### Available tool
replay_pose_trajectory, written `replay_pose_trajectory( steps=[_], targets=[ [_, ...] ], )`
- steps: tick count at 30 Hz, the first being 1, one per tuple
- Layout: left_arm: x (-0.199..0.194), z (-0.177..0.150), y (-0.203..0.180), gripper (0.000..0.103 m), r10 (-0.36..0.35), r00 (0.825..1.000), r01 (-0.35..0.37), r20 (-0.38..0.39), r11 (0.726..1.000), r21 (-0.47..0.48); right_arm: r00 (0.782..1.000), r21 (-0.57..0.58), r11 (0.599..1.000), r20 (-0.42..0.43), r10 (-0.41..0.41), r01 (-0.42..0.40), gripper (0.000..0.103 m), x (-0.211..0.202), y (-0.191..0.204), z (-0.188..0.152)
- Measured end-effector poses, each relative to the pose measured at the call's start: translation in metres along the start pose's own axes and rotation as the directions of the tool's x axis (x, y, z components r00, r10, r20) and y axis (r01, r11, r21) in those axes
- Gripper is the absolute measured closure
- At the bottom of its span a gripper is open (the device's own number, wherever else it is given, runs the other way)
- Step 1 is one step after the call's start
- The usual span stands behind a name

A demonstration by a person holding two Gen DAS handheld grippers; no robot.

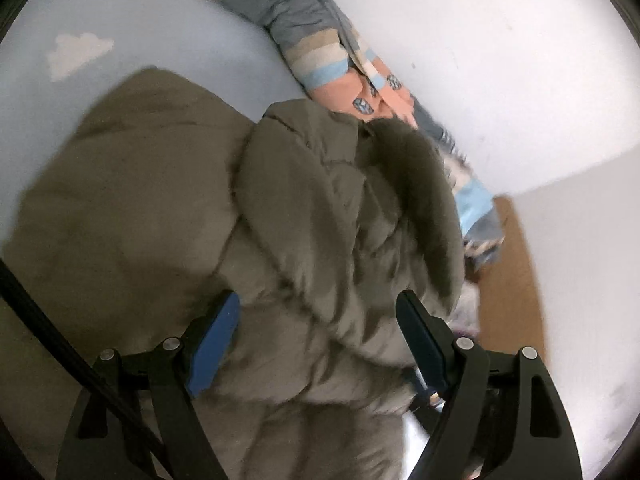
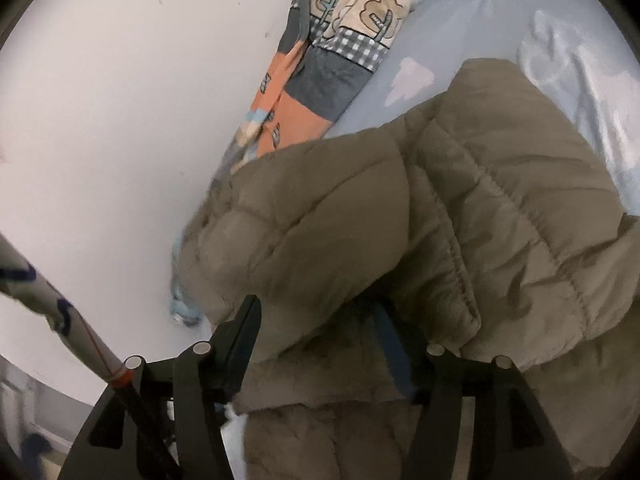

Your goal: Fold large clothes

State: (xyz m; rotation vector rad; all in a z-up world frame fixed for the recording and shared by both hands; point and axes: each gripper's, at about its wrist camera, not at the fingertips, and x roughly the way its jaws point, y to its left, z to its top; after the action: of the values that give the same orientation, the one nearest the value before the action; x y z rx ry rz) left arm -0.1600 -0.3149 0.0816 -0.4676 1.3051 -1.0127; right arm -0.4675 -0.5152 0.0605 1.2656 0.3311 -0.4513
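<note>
Pale-blue bed sheet (image 1: 132,32) carries an olive padded coat (image 1: 168,184), bunched and only partly folded; left tool (image 1: 318,334) and right tool (image 2: 320,332) both gape, gripping nothing

Olive puffer jacket (image 2: 460,208) lies bunched between the parted right hand-held gripper (image 2: 320,344) fingers.
</note>
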Motion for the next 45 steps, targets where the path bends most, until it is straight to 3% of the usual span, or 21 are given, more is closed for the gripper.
replay_pose_trajectory(
  steps=[4, 6, 8, 9, 10, 11, 13, 18, 21, 23, 25, 28, 32, 36, 38, 41, 45],
  targets=[
    [0.025, 0.013, -0.001, 0.023, -0.045, 0.999, 0.045, 0.005, 0.997, -0.061, 0.999, 0.027, 0.999, 0.011, 0.035, -0.035, 0.039, 0.001, -0.005, 0.006],
    [0.031, 0.016, -0.004, 0.029, -0.057, 0.998, 0.058, 0.014, 0.997, -0.058, 0.998, 0.047, 0.997, 0.018, 0.057, -0.057, 0.038, 0.005, -0.010, 0.007],
    [0.030, 0.016, -0.012, 0.064, -0.064, 0.998, 0.065, 0.022, 0.998, -0.023, 0.997, 0.085, 0.993, 0.011, 0.078, -0.079, 0.040, 0.010, -0.016, 0.005],
    [0.026, 0.014, -0.015, 0.070, -0.047, 0.998, 0.047, 0.035, 0.999, 0.003, 0.995, 0.090, 0.991, 0.012, 0.094, -0.095, 0.045, 0.011, -0.016, 0.004],
    [0.022, 0.012, -0.019, 0.080, -0.013, 0.998, 0.011, 0.057, 0.999, 0.031, 0.995, 0.070, 0.993, 0.008, 0.096, -0.096, 0.075, 0.010, -0.012, 0.004],
    [0.017, 0.008, -0.024, 0.081, 0.015, 0.997, -0.020, 0.074, 0.998, 0.067, 0.998, 0.038, 0.997, 0.009, 0.070, -0.070, 0.090, 0.009, -0.006, 0.005],
    [0.007, 0.002, -0.029, 0.082, 0.026, 0.996, -0.035, 0.089, 0.994, 0.100, 0.999, -0.013, 0.999, 0.015, 0.035, -0.035, 0.091, 0.003, 0.005, 0.004],
    [-0.020, -0.022, -0.043, 0.083, 0.060, 0.990, -0.085, 0.131, 0.978, 0.192, 0.999, -0.109, 0.993, 0.014, -0.040, 0.041, 0.092, -0.020, 0.035, -0.001],
    [-0.023, -0.037, -0.028, 0.083, 0.095, 0.988, -0.116, 0.119, 0.976, 0.183, 0.994, -0.122, 0.988, -0.025, -0.102, 0.099, 0.092, -0.020, 0.036, -0.006],
    [-0.006, -0.040, -0.015, 0.083, 0.162, 0.982, -0.177, 0.092, 0.966, 0.186, 0.981, -0.129, 0.975, -0.046, -0.188, 0.181, 0.092, -0.011, 0.027, -0.011],
    [0.003, -0.042, 0.000, 0.083, 0.169, 0.984, -0.176, 0.058, 0.971, 0.162, 0.962, -0.129, 0.960, -0.080, -0.261, 0.250, 0.092, 0.002, 0.012, -0.013],
    [-0.003, -0.047, -0.001, 0.083, 0.167, 0.984, -0.175, 0.060, 0.969, 0.176, 0.959, -0.057, 0.966, -0.122, -0.257, 0.251, 0.093, 0.012, -0.014, -0.013],
    [-0.021, -0.051, -0.021, 0.083, 0.196, 0.975, -0.217, 0.104, 0.942, 0.257, 0.959, -0.065, 0.968, -0.135, -0.249, 0.242, 0.091, 0.009, -0.007, -0.007],
    [-0.048, -0.055, -0.038, 0.083, 0.216, 0.961, -0.261, 0.174, 0.918, 0.300, 0.950, -0.066, 0.960, -0.136, -0.280, 0.273, 0.073, -0.001, 0.006, -0.005],
    [-0.056, -0.054, -0.047, 0.083, 0.220, 0.953, -0.278, 0.209, 0.909, 0.312, 0.938, -0.091, 0.943, -0.107, -0.329, 0.321, 0.069, -0.013, 0.017, -0.008],
    [-0.064, -0.056, -0.070, 0.082, 0.232, 0.939, -0.316, 0.253, 0.874, 0.368, 0.922, -0.142, 0.912, 0.002, -0.388, 0.385, 0.069, -0.036, 0.039, -0.007],
    [-0.047, -0.057, -0.110, 0.079, 0.244, 0.934, -0.345, 0.261, 0.806, 0.481, 0.936, -0.275, 0.896, 0.148, -0.318, 0.348, 0.067, -0.050, 0.074, -0.004]
  ],
)
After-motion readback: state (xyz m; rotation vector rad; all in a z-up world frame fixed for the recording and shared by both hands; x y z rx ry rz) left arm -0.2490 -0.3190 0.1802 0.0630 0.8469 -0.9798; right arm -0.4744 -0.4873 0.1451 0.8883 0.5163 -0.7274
